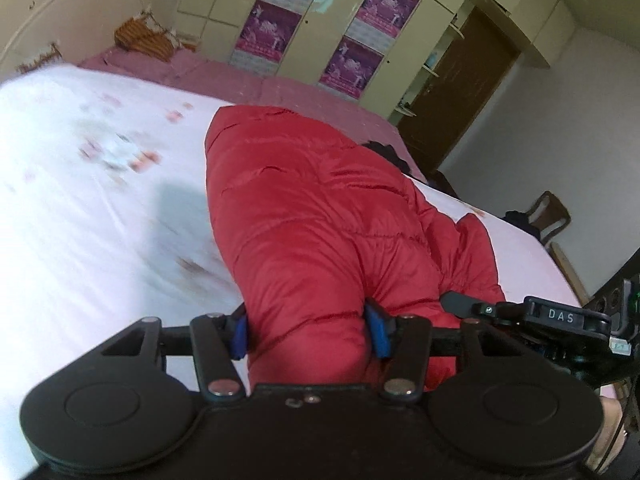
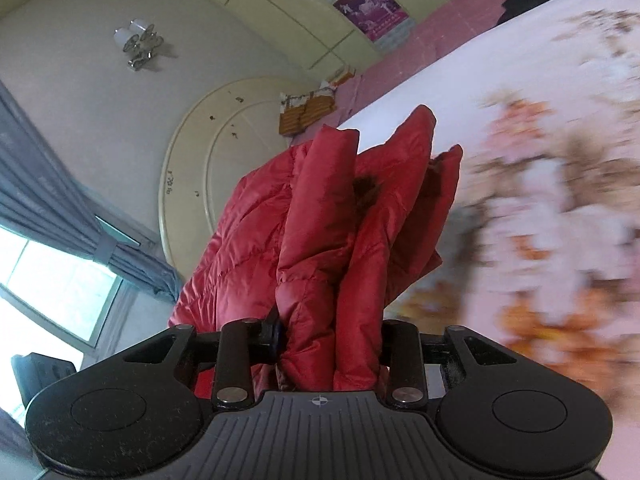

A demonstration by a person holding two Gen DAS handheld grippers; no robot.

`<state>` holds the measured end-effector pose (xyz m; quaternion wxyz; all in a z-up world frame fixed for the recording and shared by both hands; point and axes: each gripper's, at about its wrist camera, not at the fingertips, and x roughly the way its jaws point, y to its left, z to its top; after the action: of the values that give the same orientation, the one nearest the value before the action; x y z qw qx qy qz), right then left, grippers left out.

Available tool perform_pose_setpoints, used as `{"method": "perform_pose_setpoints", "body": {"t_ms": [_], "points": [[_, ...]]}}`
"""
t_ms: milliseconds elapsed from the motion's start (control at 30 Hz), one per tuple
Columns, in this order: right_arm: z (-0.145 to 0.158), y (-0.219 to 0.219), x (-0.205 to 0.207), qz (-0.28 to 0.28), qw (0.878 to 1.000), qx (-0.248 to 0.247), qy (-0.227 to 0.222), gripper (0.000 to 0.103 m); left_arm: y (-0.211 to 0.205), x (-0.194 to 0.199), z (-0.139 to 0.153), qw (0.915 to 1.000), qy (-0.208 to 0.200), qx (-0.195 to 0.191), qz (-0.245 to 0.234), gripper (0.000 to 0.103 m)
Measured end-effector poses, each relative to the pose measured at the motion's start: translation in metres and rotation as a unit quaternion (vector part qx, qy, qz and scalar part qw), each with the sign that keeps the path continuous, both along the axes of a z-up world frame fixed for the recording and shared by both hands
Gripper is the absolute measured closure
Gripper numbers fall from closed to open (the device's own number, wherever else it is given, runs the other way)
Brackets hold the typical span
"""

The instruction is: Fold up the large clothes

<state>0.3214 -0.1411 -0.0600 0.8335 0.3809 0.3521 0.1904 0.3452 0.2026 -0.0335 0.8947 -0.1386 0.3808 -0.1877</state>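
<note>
Your left gripper (image 1: 310, 330) is clenched on a thick fold of the one red jacket (image 1: 304, 216), jaws partly apart around the padding. Your right gripper (image 2: 330, 340) grasps a bunched edge of the same jacket (image 2: 320, 240), tilted steeply. The jacket lies across the bed (image 1: 80, 208), with both held ends gathered up.

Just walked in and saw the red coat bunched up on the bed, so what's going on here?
A person is folding a red puffer jacket on the bed, using a handheld gripper in each hand. The left gripper is clamped on a thick bunch of the jacket, most of which lies on the bedsheet. The right gripper is shut on several gathered layers of it. The blurred bedsheet suggests motion, so the fold looks unfinished.
</note>
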Motion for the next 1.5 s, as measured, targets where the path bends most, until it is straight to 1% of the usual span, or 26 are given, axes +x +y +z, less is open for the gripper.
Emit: {"method": "perform_pose_setpoints", "body": {"t_ms": [100,167,233,367,400,433,467,500,567,600,633,667,733,800,833,900,1067,1167,1233,1300,1367,1500], "points": [[-0.012,0.042,0.03,-0.002,1.0,0.008,0.001,0.069,0.037,0.025,-0.002,0.9998,-0.006,0.02,0.0,0.05],[-0.024,0.064,0.048,-0.006,1.0,0.02,0.011,0.069,0.052,0.036,-0.004,0.9993,-0.012,0.036,0.001,0.05],[-0.035,0.085,0.063,-0.004,1.0,0.022,0.019,0.069,0.065,0.046,-0.008,0.9987,-0.016,0.049,0.003,0.05],[-0.061,0.107,0.084,-0.001,0.999,0.024,0.043,0.069,0.081,0.061,-0.029,0.9972,-0.012,0.074,-0.001,0.048],[-0.068,0.11,0.086,-0.002,0.999,0.024,0.046,0.069,0.084,0.064,-0.038,0.997,-0.006,0.077,-0.004,0.043],[-0.071,0.109,0.089,-0.005,0.998,0.025,0.05,0.068,0.086,0.065,-0.048,0.9971,0.001,0.076,-0.006,0.04],[-0.074,0.108,0.089,-0.008,0.998,0.023,0.055,0.062,0.091,0.065,-0.053,0.9974,0.004,0.071,-0.006,0.035],[-0.077,0.107,0.091,-0.01,0.998,0.018,0.061,0.06,0.092,0.063,-0.058,0.9977,0.006,0.067,-0.004,0.028],[-0.082,0.101,0.09,-0.013,0.997,0.012,0.07,0.053,0.095,0.062,-0.062,0.9977,0.005,0.067,0.0,0.023],[-0.082,0.103,0.09,-0.018,0.997,0.008,0.074,0.05,0.094,0.063,-0.062,0.9979,0.005,0.064,-0.002,0.023],[-0.08,0.102,0.088,-0.025,0.997,0.001,0.077,0.044,0.097,0.071,-0.062,0.9979,0.006,0.064,-0.003,0.022],[-0.077,0.1,0.087,-0.031,0.996,-0.007,0.078,0.041,0.1,0.074,-0.061,0.9979,0.007,0.064,-0.003,0.022],[-0.068,0.098,0.082,-0.043,0.996,-0.029,0.074,0.041,0.109,0.081,-0.06,0.9976,0.008,0.069,0.001,0.019],[-0.056,0.099,0.075,-0.05,0.995,-0.056,0.068,0.041,0.113,0.081,-0.06,0.9964,0.006,0.083,0.012,0.014],[-0.049,0.1,0.073,-0.056,0.994,-0.071,0.063,0.041,0.111,0.08,-0.056,0.9953,0.005,0.095,0.019,0.013],[-0.033,0.098,0.066,-0.065,0.992,-0.101,0.047,0.041,0.108,0.075,-0.051,0.9929,0.005,0.114,0.032,0.009],[0.001,0.12,0.053,-0.077,0.98,-0.181,-0.005,0.041,0.102,0.068,-0.035,0.9881,0.01,0.145,0.051,0.009],[0.013,0.143,0.044,-0.061,0.971,-0.228,-0.033,0.041,0.098,0.061,-0.026,0.9856,0.0,0.162,0.048,0.009],[0.015,0.158,0.038,-0.047,0.965,-0.254,-0.045,0.041,0.096,0.055,-0.021,0.9843,-0.006,0.171,0.044,0.009],[0.012,0.17,0.034,-0.032,0.961,-0.27,-0.048,0.043,0.094,0.047,-0.021,0.9837,-0.011,0.174,0.042,0.009],[0.007,0.18,0.028,-0.017,0.958,-0.282,-0.044,0.055,0.094,0.039,-0.022,0.9834,-0.013,0.177,0.04,0.009],[-0.013,0.193,0.014,0.0,0.956,-0.292,-0.025,0.056,0.096,0.022,-0.033,0.9828,-0.02,0.18,0.039,0.008]]}}
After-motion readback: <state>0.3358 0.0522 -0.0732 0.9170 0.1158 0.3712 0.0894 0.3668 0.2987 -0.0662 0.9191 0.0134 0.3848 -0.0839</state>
